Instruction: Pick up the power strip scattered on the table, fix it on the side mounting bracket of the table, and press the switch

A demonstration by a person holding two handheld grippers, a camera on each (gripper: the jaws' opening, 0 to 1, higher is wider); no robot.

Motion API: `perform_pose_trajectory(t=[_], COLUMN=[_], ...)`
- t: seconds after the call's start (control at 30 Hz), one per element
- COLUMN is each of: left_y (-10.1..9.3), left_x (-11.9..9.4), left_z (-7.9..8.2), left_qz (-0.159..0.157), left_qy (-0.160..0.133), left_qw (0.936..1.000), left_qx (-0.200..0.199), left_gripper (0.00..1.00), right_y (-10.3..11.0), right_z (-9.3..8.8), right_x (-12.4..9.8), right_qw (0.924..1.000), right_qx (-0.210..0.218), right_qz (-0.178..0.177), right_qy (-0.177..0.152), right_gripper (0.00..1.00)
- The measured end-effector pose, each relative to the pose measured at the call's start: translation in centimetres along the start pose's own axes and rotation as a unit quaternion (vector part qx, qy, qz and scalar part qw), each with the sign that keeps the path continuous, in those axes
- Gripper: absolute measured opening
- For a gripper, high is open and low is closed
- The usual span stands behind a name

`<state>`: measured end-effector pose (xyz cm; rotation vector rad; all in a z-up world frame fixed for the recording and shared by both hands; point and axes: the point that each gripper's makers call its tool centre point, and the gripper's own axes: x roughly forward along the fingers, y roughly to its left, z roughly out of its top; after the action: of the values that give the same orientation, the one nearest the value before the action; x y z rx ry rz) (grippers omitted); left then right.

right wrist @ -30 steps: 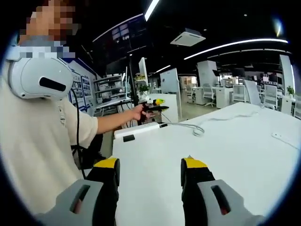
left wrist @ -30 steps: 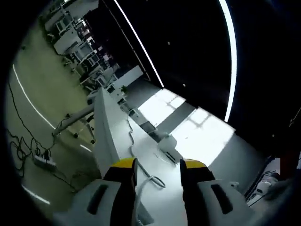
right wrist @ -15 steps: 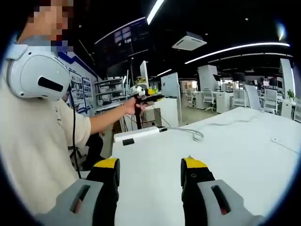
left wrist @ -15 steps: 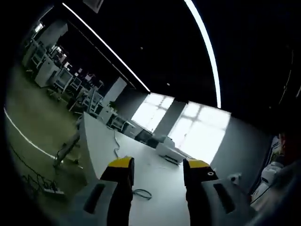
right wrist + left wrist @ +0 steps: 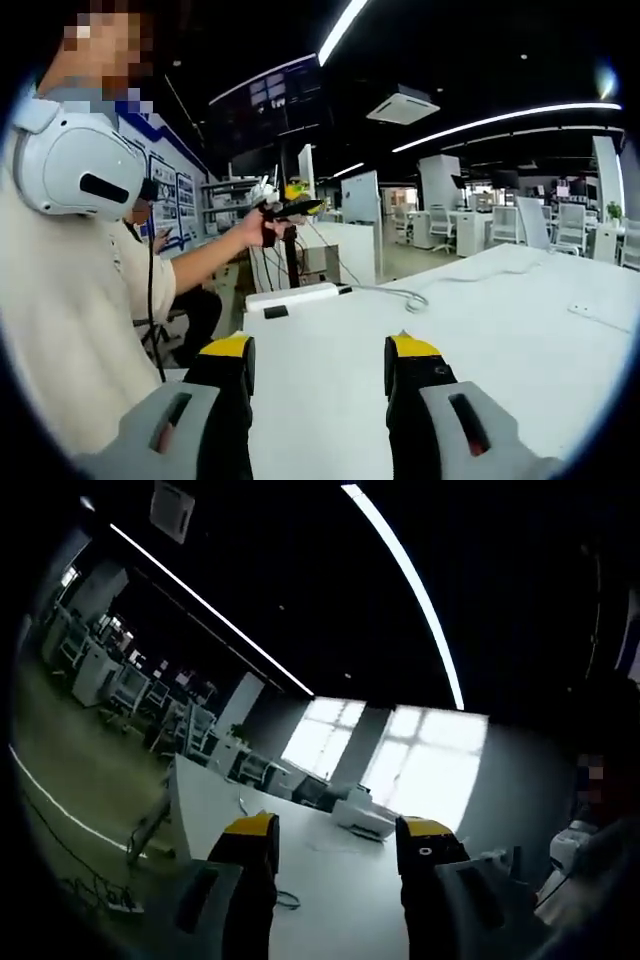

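White table; left tool aloft, jaws probably open.

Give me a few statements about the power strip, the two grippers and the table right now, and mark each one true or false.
1. The power strip lies on the white table. True.
2. The right gripper is shut on the power strip. False: its jaws are open and empty, short of the strip.
3. A white cable runs from the strip across the table. True.
4. The left gripper rests on the table. False: the person's hand holds it up in the air.
5. The left gripper's jaws are open. True.
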<state>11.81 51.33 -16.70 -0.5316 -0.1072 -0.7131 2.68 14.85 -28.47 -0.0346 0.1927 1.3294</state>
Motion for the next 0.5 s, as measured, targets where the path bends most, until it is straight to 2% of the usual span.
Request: perform_pose_trajectory(t=[0.37, 0.5], left_y=[-4.9, -6.1], left_x=[-2.7, -3.6], left_z=[-0.8, -1.1], left_qz=[0.010, 0.029], left_qy=[-0.021, -0.020], left_qw=[0.9992, 0.9976], left_qx=[0.031, 0.058], left_gripper=[0.52, 0.52], right_y=[0.7, 0.8], right_z=[0.6, 0.6], right_x=[-3.7, -5.4], right_qw=[0.9991, 0.9982], right_qx=[-0.018, -0.023], right_qz=[-0.032, -0.049], right_qy=[-0.020, -0.027], right_gripper=[0.49, 0.49])
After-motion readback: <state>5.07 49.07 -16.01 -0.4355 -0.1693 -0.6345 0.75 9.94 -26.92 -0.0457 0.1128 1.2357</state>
